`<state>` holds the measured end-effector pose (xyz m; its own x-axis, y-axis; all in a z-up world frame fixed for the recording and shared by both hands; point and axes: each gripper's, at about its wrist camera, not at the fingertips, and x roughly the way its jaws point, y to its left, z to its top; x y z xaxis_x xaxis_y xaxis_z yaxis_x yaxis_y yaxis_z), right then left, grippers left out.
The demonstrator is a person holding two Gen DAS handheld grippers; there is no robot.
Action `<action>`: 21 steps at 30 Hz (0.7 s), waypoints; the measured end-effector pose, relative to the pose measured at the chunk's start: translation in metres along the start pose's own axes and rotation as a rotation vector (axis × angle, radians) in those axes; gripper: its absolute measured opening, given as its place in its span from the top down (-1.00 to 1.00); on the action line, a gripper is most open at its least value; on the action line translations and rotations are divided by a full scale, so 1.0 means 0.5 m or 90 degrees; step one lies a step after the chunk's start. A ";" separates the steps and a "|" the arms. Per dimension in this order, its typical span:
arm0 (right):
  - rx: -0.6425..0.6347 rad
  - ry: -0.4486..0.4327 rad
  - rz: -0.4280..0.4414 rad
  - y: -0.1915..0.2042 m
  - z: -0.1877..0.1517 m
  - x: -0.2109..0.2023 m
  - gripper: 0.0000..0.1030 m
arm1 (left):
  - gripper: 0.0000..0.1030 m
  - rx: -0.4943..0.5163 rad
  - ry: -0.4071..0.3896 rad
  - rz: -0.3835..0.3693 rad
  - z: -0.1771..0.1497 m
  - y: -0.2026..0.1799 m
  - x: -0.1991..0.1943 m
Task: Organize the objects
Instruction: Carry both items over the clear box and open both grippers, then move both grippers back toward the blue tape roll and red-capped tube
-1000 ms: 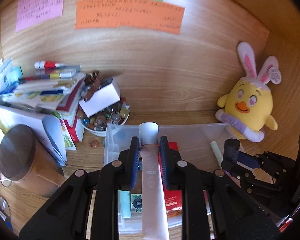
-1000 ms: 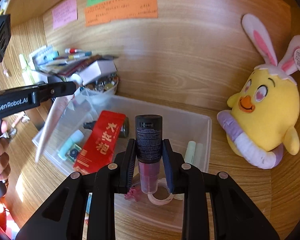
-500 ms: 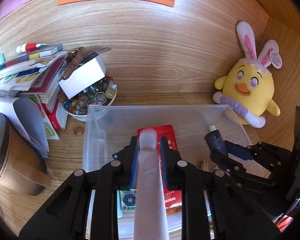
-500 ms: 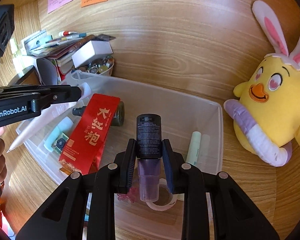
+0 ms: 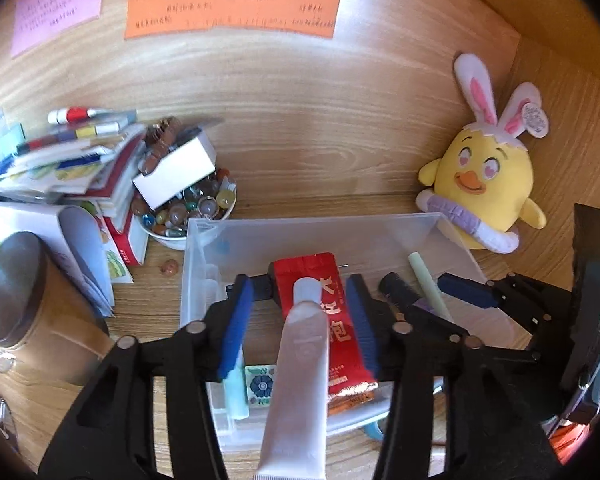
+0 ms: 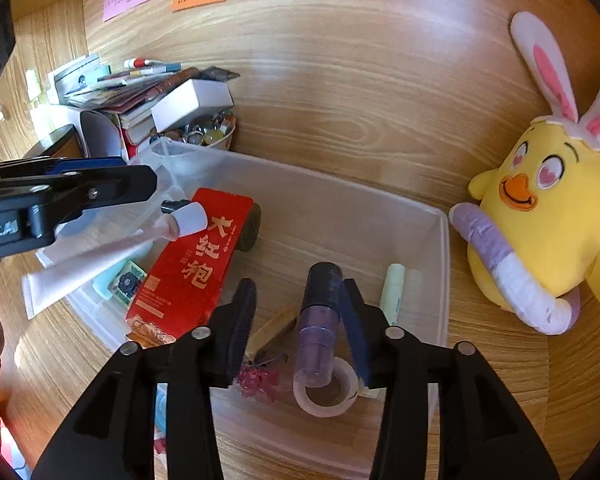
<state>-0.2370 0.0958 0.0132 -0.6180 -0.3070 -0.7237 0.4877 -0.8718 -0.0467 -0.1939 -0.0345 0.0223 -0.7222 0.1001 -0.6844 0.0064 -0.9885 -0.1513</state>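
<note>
Both grippers hang over the clear plastic bin [image 6: 440, 264] on the wooden tabletop [image 6: 500, 380], and both have just been opening.

The left gripper [image 5: 298, 316] has its blue-padded fingers [image 5: 236, 320] spread apart, with daylight on either side of the white tube [image 5: 300, 376] that lies between them. The tube points cap-first into the bin, over the red packet [image 5: 332, 320]; in the right wrist view it slants down from under that gripper, and I cannot tell what bears it.

The right gripper [image 6: 296, 316] is parted too. The purple bottle with the dark cap [image 6: 320, 320] sits between its fingers, close against the right-hand one and clear of the left-hand one, its base over a roll of tape [image 6: 326, 396] on the bin floor.

A pale green stick [image 6: 394, 292] lies near the bin's right wall. Outside the bin, a yellow chick plush [image 6: 548, 224] sits to the right, and a bowl of marbles [image 5: 188, 216] stands at the bin's far left corner.
</note>
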 end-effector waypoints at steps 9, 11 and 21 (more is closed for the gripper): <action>0.004 -0.038 -0.014 -0.004 0.001 -0.060 -0.07 | -0.59 0.032 -0.052 0.013 -0.021 -0.027 -0.078; 0.004 -0.044 -0.018 -0.007 -0.002 -0.072 -0.09 | -0.69 0.038 -0.056 0.015 -0.032 -0.033 -0.090; 0.017 -0.056 -0.024 -0.020 -0.062 -0.141 -0.24 | -0.80 0.031 -0.025 -0.011 -0.093 -0.039 -0.104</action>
<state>-0.1792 0.1381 0.0433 -0.6882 -0.3054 -0.6581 0.4470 -0.8929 -0.0531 -0.1244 -0.0152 0.0277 -0.7491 0.1131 -0.6528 -0.0394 -0.9912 -0.1266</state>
